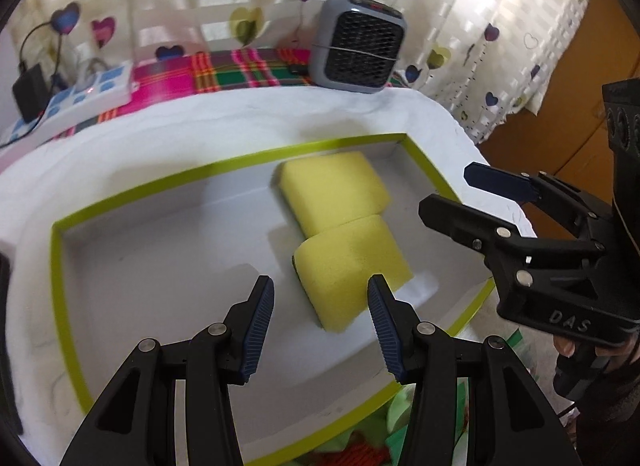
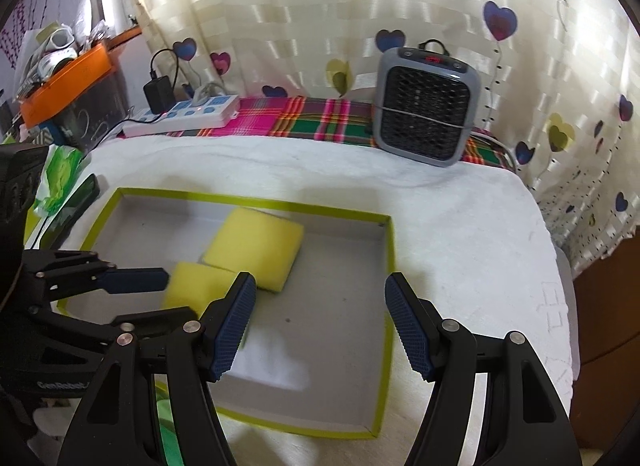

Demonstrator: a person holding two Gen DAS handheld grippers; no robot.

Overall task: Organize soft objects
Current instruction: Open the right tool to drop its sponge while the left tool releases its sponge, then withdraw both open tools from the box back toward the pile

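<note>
Two yellow sponges lie side by side in a shallow grey tray with a lime-green rim (image 1: 56, 266). The far sponge (image 1: 334, 191) and the near sponge (image 1: 352, 266) touch. My left gripper (image 1: 320, 326) is open and empty, just short of the near sponge. My right gripper (image 1: 448, 189) shows at the right, open and empty, over the tray's right rim. In the right wrist view the right gripper (image 2: 320, 326) is open above the tray (image 2: 384, 306). The far sponge (image 2: 256, 250) and near sponge (image 2: 192, 290) lie left of it. The left gripper (image 2: 152, 294) reaches in beside the near sponge.
The tray sits on a white towel (image 2: 460, 225) over a plaid cloth. A grey fan heater (image 2: 426, 105) stands at the back. A power strip with a charger (image 2: 184, 113) lies back left. A dark phone (image 2: 76, 205) lies left of the tray. Green and orange soft items (image 1: 360, 442) lie below the tray's near edge.
</note>
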